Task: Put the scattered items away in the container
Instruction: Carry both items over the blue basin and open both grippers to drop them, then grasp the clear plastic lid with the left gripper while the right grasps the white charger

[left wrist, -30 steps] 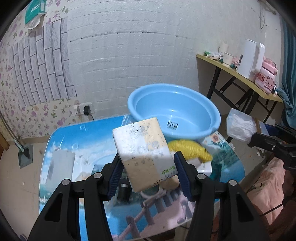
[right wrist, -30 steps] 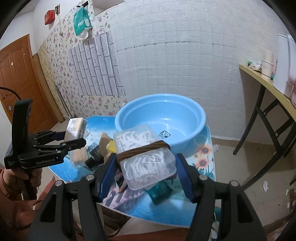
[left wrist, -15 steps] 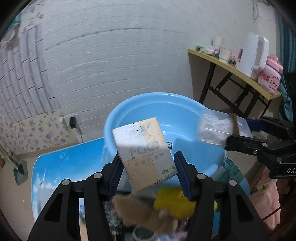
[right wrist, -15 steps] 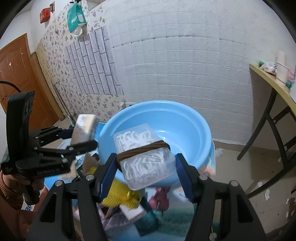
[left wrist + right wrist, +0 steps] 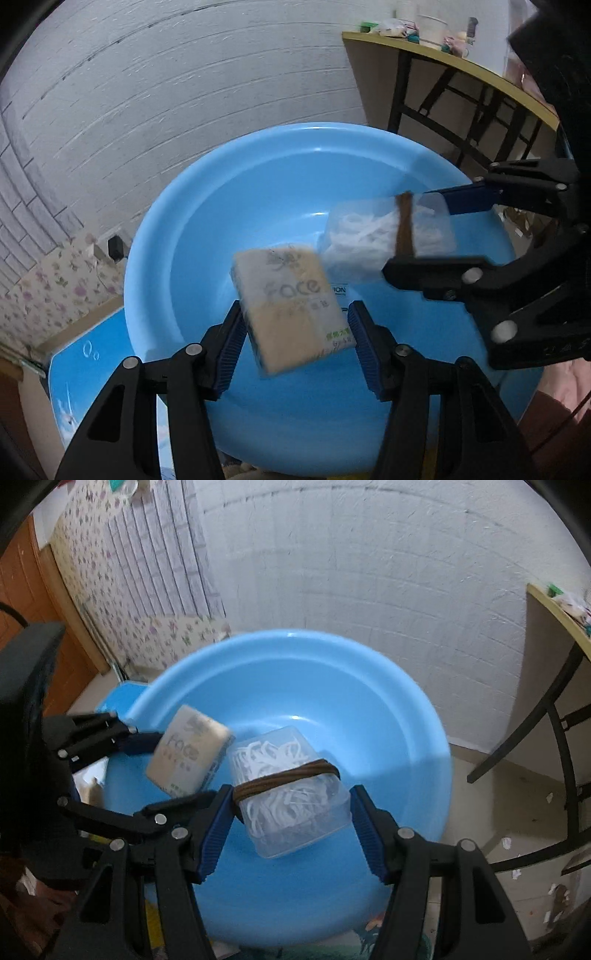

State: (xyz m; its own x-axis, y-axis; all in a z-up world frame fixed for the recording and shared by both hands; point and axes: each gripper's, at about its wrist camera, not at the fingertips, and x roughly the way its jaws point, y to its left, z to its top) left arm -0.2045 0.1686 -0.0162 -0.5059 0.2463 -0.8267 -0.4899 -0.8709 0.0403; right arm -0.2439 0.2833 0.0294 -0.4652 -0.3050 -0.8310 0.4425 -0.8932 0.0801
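A beige-and-white soft tissue pack is seen between the widened left gripper fingers, contact unclear, above the round blue plastic basin. At its 2 o'clock, a clear plastic box of white picks, brown-banded, is clamped by the right gripper.

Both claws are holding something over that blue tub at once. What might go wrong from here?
1. The tissue pack in the left gripper and the clear box in the right gripper hang close together, so they may knock on release.
2. Only a brown band wraps the box; a hard drop into the basin might pop it open and spill its white contents.
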